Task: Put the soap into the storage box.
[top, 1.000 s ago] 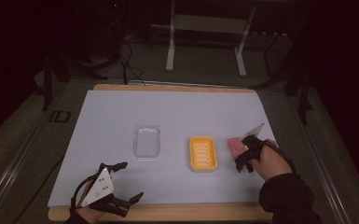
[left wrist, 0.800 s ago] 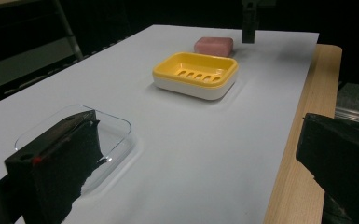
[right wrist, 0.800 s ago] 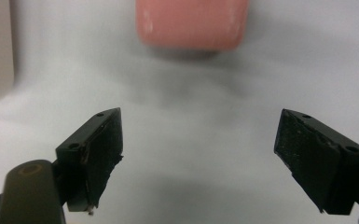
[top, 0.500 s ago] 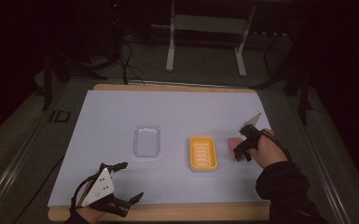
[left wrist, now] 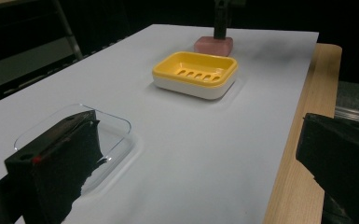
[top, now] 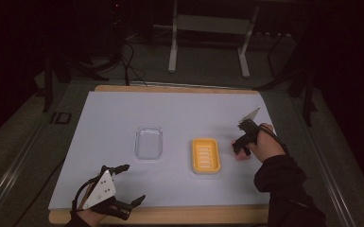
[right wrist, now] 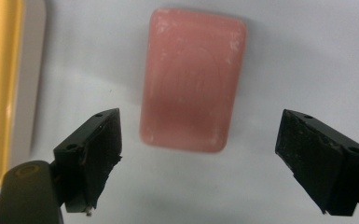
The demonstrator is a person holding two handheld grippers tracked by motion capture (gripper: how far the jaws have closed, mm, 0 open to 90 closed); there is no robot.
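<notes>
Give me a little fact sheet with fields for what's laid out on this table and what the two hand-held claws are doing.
surface: white sheet on a wooden table
soap: pink rectangular soap bar, lying flat, right of the dish
dish: yellow slotted plastic soap dish, nothing in it
lid: clear plastic lid, left of the dish
right gripper: above the soap, jaws open wide, just opened further, not touching it
left gripper: open, near the front edge, holding nothing

White sheet (top: 170, 113), wooden table edge (top: 170, 88), clear lid (top: 149, 143), metal stand legs (top: 172, 47)
</notes>
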